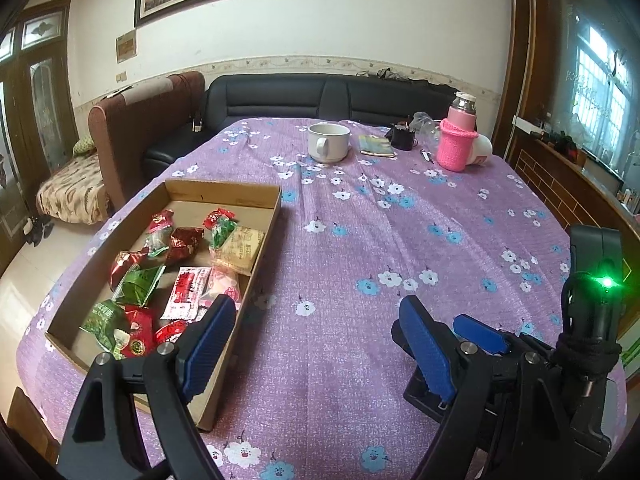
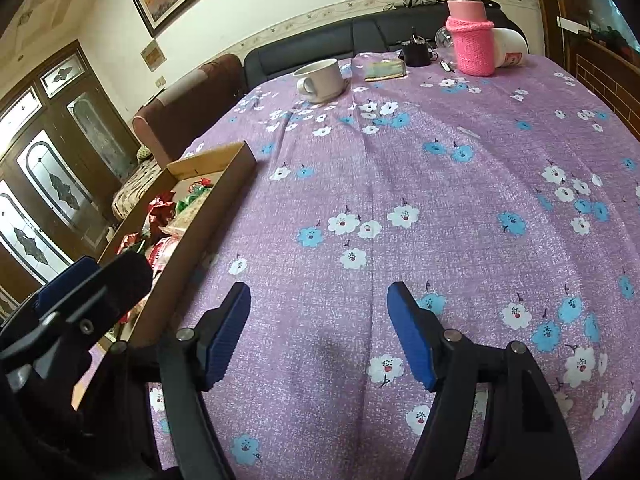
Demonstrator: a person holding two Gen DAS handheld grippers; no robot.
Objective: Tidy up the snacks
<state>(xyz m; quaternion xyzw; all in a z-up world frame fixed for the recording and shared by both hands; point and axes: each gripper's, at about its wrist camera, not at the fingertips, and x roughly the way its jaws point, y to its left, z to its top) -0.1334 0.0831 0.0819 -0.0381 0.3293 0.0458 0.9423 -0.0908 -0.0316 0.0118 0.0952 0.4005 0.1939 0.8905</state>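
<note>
A shallow cardboard box (image 1: pixel 262 236) lies on the left of the purple floral tablecloth (image 1: pixel 360 240). It holds several wrapped snacks: red packets (image 1: pixel 182 242), green packets (image 1: pixel 138 280), a white-and-red packet (image 1: pixel 186 292) and a beige one (image 1: pixel 240 248). My left gripper (image 1: pixel 316 344) is open and empty, its left finger over the box's near right wall. My right gripper (image 2: pixel 320 332) hovers open over bare cloth just right of the box (image 2: pixel 208 216), with nothing between its pads. Each gripper shows at the edge of the other's view.
At the far end of the table stand a white mug (image 1: pixel 328 142), a small booklet (image 1: pixel 376 146), a black object (image 1: pixel 402 138) and a pink flask in a knitted sleeve (image 1: pixel 456 140). A dark sofa (image 1: pixel 320 96) runs behind the table.
</note>
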